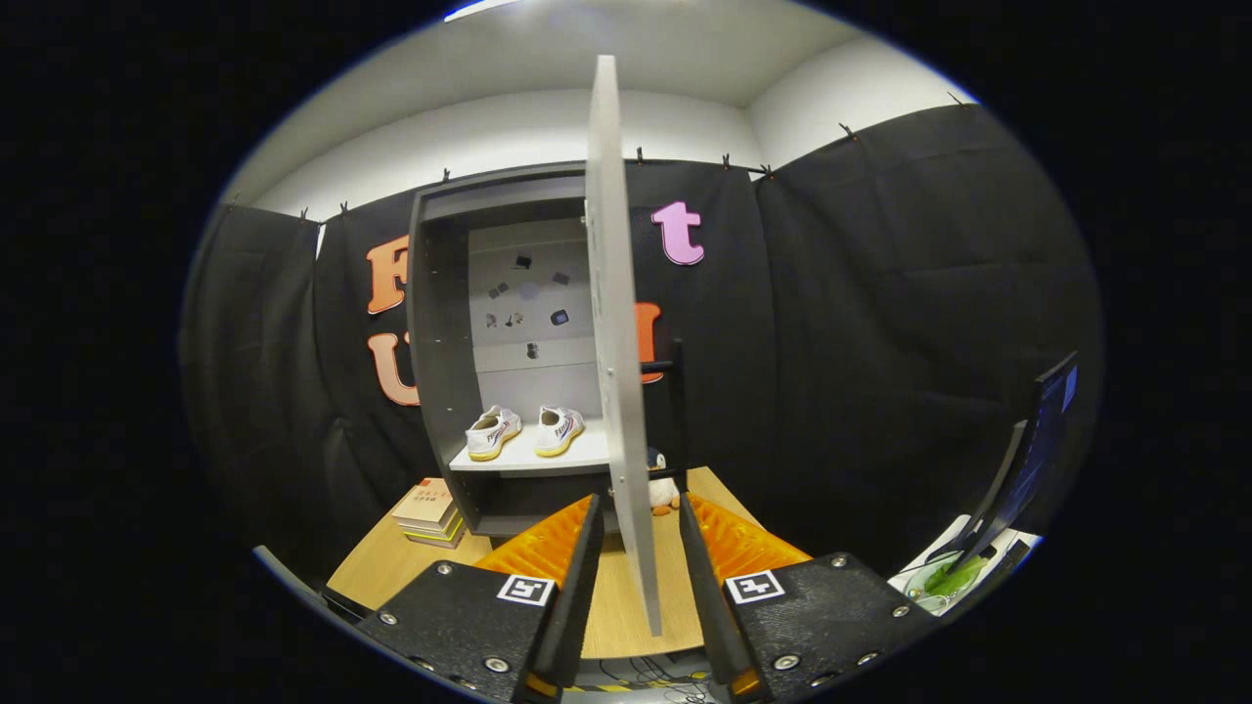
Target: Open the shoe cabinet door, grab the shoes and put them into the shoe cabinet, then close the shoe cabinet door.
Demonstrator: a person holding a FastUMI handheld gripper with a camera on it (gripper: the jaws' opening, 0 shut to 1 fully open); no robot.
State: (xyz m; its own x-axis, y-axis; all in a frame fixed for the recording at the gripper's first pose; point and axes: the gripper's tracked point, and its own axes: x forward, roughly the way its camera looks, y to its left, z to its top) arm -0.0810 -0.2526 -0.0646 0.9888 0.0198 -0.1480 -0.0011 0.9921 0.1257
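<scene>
The grey shoe cabinet (440,342) stands open on the wooden table (391,567). A pair of white shoes with yellow soles, left one (494,432) and right one (559,428), sits side by side on its white shelf (528,460). The cabinet door (611,293) is swung out towards me and I see it edge-on. Its lower free edge stands between my fingers. My gripper (638,501) is open, one finger on each side of the door, with a small gap to the panel on both sides. A black handle (673,386) sticks out on the door's right face.
A stack of books (430,513) lies on the table left of the cabinet. A small plush toy (665,492) sits behind the door near the cabinet's foot. A dark monitor (1037,440) stands far right, with a green thing (944,577) below it.
</scene>
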